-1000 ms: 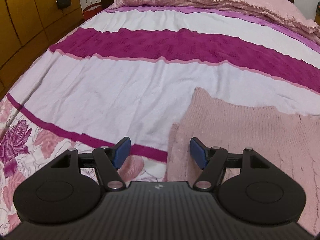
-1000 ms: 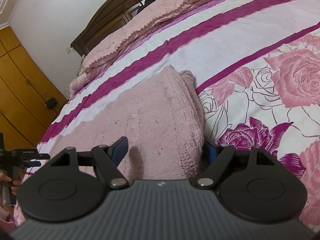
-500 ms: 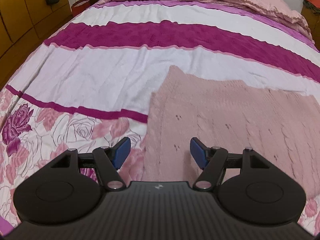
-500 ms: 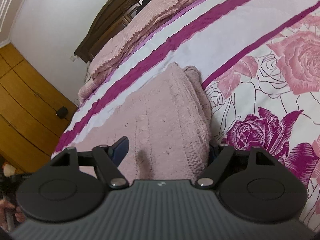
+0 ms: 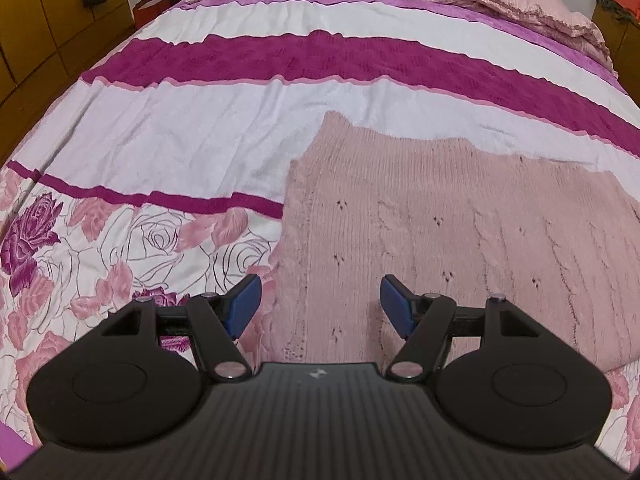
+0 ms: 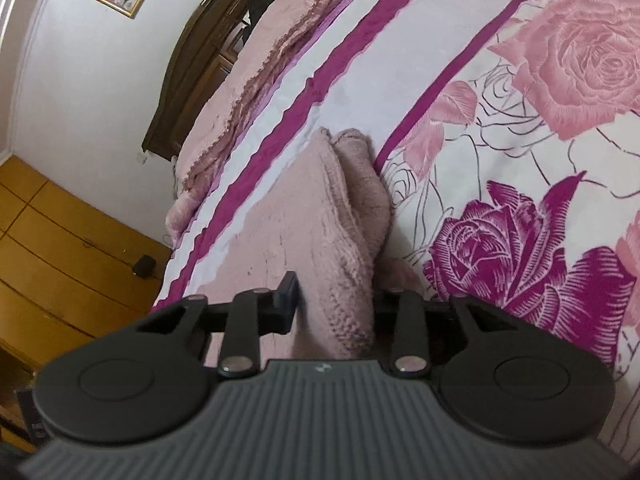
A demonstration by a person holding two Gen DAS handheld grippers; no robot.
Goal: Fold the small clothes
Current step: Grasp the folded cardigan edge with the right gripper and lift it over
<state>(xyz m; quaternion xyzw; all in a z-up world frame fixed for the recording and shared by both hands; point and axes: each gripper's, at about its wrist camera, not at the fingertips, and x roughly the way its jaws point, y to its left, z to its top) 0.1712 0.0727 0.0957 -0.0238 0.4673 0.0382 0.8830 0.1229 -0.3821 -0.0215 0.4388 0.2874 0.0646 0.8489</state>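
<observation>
The sweater (image 5: pixel 440 232) is soft pink knit, ribbed and cabled, fuzzy at its bunched edge (image 6: pixel 340 248). The bedspread (image 5: pixel 180 136) is smooth woven cloth, lightly creased, printed with roses and stripes. The left gripper (image 5: pixel 320 304) is matt black plastic, its ribbed body dull, with shiny metal pivot pins and blue rubbery pads (image 5: pixel 246 300). The wardrobe (image 6: pixel 60 248) and headboard (image 6: pixel 192 64) are polished wood.

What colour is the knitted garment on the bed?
Dusty pink knitted garment; clearest in the left wrist view.
</observation>
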